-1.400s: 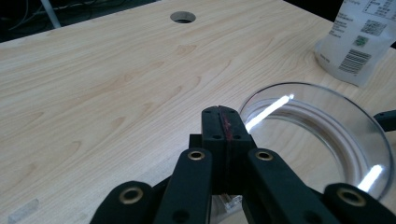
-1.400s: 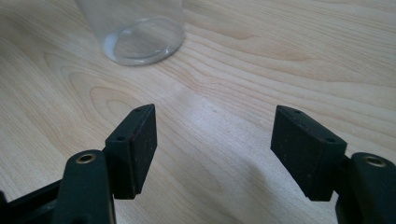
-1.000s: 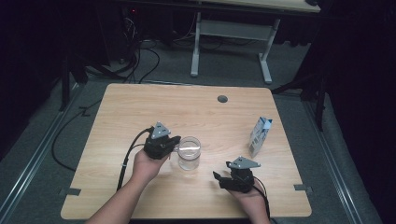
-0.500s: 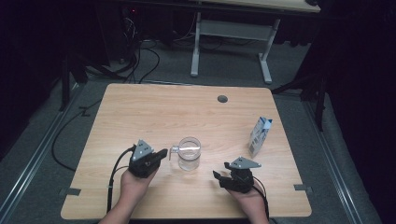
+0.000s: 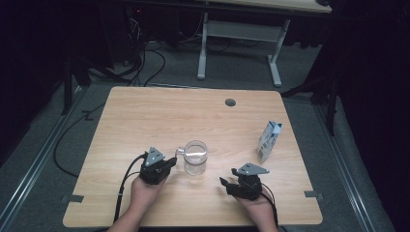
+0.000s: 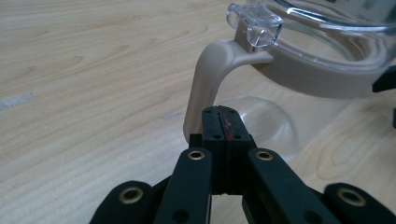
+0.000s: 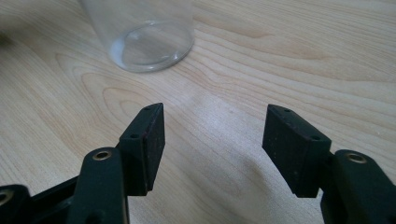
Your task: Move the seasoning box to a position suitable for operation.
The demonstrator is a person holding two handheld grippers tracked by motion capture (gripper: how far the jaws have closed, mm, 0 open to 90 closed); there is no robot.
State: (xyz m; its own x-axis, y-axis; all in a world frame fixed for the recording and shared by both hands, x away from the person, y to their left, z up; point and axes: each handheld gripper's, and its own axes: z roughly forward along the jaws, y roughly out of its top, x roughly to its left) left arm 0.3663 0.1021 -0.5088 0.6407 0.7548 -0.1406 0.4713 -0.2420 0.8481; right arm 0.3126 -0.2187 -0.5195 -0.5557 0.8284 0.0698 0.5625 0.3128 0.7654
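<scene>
A clear jug (image 5: 195, 157) with a beige handle (image 6: 205, 79) and a clear lid tab (image 6: 254, 21) stands near the table's middle front. My left gripper (image 5: 167, 163) sits just left of it, jaws shut with nothing in them. Its tips (image 6: 223, 122) are right in front of the handle's lower end; whether they touch it I cannot tell. To the jug's right, my right gripper (image 5: 227, 182) rests low over the table and is open. Its jaws (image 7: 215, 135) have just closed a little, with only bare wood between them. The jug's base (image 7: 144, 42) lies ahead of them.
A small blue and white carton (image 5: 268, 140) stands upright at the right side of the wooden table (image 5: 145, 116). A round cable hole (image 5: 230, 102) is at the far middle. Cables trail from both grippers over the near edge.
My left gripper has drawn back from the jug's rim toward the near edge and sunk lower, now pointing at the handle. The right hand has stayed where it was.
</scene>
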